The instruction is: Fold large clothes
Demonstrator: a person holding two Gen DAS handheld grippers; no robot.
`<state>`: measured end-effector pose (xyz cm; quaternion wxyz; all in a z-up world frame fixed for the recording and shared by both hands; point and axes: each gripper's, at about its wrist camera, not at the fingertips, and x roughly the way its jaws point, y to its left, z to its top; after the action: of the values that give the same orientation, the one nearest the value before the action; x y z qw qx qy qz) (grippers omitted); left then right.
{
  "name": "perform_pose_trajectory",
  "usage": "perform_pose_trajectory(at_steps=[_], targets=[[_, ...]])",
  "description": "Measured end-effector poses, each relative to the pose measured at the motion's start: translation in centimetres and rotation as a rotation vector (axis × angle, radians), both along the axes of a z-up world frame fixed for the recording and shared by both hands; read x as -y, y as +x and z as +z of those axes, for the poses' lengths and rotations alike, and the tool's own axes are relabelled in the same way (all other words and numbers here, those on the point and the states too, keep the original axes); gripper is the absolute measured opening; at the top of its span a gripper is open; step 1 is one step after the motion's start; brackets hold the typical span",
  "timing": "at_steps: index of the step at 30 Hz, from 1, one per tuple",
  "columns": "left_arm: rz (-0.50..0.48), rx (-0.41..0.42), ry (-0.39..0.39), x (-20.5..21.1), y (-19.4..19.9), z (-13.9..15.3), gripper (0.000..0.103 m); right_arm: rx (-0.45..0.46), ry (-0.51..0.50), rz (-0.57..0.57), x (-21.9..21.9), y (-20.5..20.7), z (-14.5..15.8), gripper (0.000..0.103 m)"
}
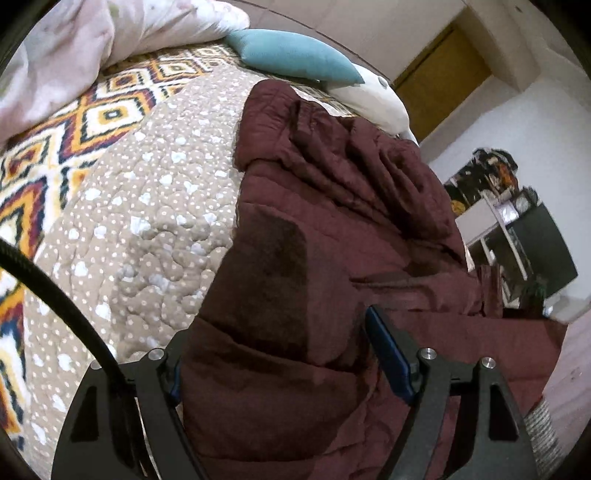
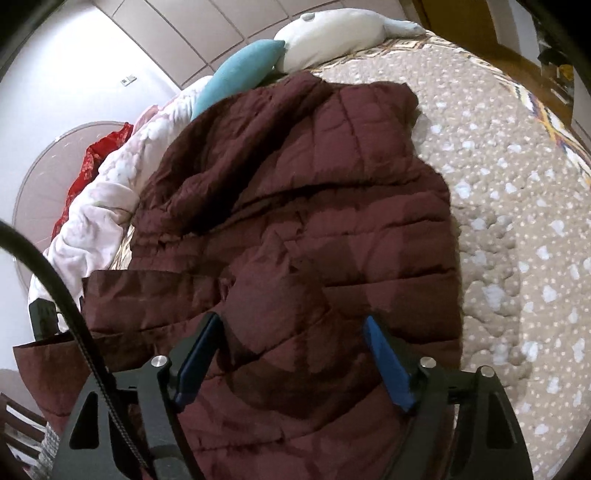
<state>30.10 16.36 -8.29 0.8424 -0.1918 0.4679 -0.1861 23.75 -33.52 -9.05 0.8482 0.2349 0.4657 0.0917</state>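
1. The bed's beige dotted quilt (image 2: 517, 229) lies bare to one side of the coat, giving wide flat room there; its far edge curves down toward the floor.
2. The maroon quilted coat (image 2: 295, 221) lies spread on the quilt, its hem hanging over the near edge of the bed, its far end just short of the pillows.
3. A rumpled pale duvet (image 2: 92, 229) crowds the coat's other side.
4. A teal cushion (image 1: 295, 55) and a white pillow (image 2: 332, 33) sit at the head.
5. The left gripper (image 1: 275, 349) stands spread wide, coat fabric bulging between its jaws; whether they press it is unclear.
6. The right gripper (image 2: 291, 354) hangs open above the coat, nothing pinched.
7. No legible writing.
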Motion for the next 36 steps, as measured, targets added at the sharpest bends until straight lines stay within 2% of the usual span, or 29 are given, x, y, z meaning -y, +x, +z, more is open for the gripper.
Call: perform_pose_trajectory(at_steps=[1, 3, 4, 5, 7, 8, 13, 20, 24, 26, 31, 36], targets=[[0.01, -0.001, 0.001, 0.1, -0.1, 0.1, 0.079, -0.005, -0.015, 0.003, -0.4, 0.0, -0.1, 0.084], [0.039, -0.012, 0.049, 0.4, -0.2, 0.3, 0.06, -0.013, -0.053, 0.029, -1.3, -0.2, 0.2, 0.075], [0.052, -0.018, 0.086, 0.5, -0.3, 0.4, 0.036, -0.015, -0.061, 0.04, -1.8, -0.4, 0.4, 0.055], [0.059, -0.025, 0.119, 0.7, -0.4, 0.6, 0.025, -0.017, -0.057, 0.045, -2.1, -0.6, 0.6, 0.039], [0.072, 0.007, 0.15, 0.7, -1.3, 1.5, 0.019, -0.004, -0.067, 0.048, -2.6, -1.7, 1.6, 0.028], [0.083, 0.035, 0.159, 0.6, -2.1, 2.3, 0.017, 0.004, -0.092, 0.046, -2.8, -2.2, 2.2, 0.026], [0.134, 0.137, 0.164, -0.2, -5.3, 6.1, 0.015, 0.078, -0.166, 0.017, -3.2, -5.3, 5.9, 0.023], [0.207, 0.267, 0.136, -1.7, -9.4, 12.0, 0.014, 0.199, -0.199, -0.053, -2.2, -9.6, 11.8, 0.022], [0.217, 0.322, 0.105, -2.2, -10.3, 15.6, 0.014, 0.277, -0.201, -0.094, -1.5, -11.1, 15.9, 0.021], [0.221, 0.357, 0.113, -2.2, -10.0, 17.8, 0.014, 0.317, -0.214, -0.109, -1.4, -11.6, 18.3, 0.021], [0.248, 0.409, 0.08, -2.1, -7.8, 23.3, 0.014, 0.409, -0.276, -0.131, -1.3, -11.6, 24.5, 0.021], [0.28, 0.415, 0.095, -1.1, -3.7, 27.4, 0.014, 0.451, -0.341, -0.154, -1.3, -9.3, 29.3, 0.021]])
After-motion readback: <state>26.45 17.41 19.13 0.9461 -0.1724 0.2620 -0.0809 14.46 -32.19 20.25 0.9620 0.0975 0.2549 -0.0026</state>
